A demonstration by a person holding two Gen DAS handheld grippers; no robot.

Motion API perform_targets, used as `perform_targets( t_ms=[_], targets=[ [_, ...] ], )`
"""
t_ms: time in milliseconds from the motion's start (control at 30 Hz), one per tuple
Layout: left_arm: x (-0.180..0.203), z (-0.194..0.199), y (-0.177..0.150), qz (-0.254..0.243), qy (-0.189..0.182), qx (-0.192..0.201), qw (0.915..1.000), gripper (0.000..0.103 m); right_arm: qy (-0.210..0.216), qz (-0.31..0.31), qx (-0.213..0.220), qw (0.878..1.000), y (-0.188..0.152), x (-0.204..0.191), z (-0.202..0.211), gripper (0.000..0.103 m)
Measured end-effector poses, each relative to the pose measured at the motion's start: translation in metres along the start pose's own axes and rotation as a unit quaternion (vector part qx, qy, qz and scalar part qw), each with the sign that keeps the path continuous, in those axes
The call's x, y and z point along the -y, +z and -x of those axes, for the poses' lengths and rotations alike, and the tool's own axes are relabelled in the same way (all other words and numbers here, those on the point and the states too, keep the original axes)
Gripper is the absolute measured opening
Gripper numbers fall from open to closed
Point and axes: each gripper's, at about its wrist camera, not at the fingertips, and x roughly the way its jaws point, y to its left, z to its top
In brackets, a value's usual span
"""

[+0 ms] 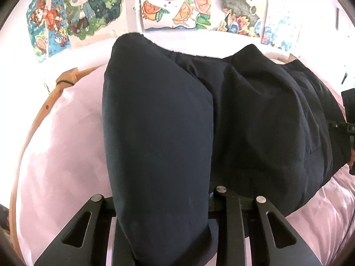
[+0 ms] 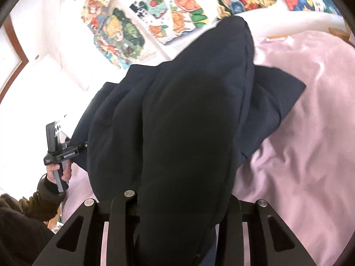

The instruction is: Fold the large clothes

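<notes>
On a bed with a pink sheet (image 1: 66,155) and a wooden edge (image 1: 33,119), under colourful drawings (image 1: 73,15) on the wall, the dark navy garment (image 1: 177,122) hangs lifted over the sheet, with the left gripper (image 1: 162,232) and the right gripper (image 2: 177,232) each clamped on a fold.

place: home bedroom | bed (image 2: 299,133): pink sheet lying at 3 o'clock, wooden frame (image 1: 33,119) curving at 9 | wall: colourful cartoon drawings (image 1: 75,13) hanging at 12
</notes>
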Motion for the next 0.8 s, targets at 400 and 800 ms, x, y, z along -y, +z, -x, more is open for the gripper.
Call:
perform_targets(
  t_ms=[400,800],
  targets=[
    [0.033,0.078,-0.031,-0.028,-0.006,0.005,0.9996,0.023,-0.034,0.045,-0.029,0.998,-0.023,-0.096,0.016,0.032],
    [0.034,0.044,-0.048,-0.008,-0.007,-0.032,0.9994,0.03,-0.053,-0.002,-0.067,0.996,-0.04,-0.072,-0.008,0.036]
  ],
)
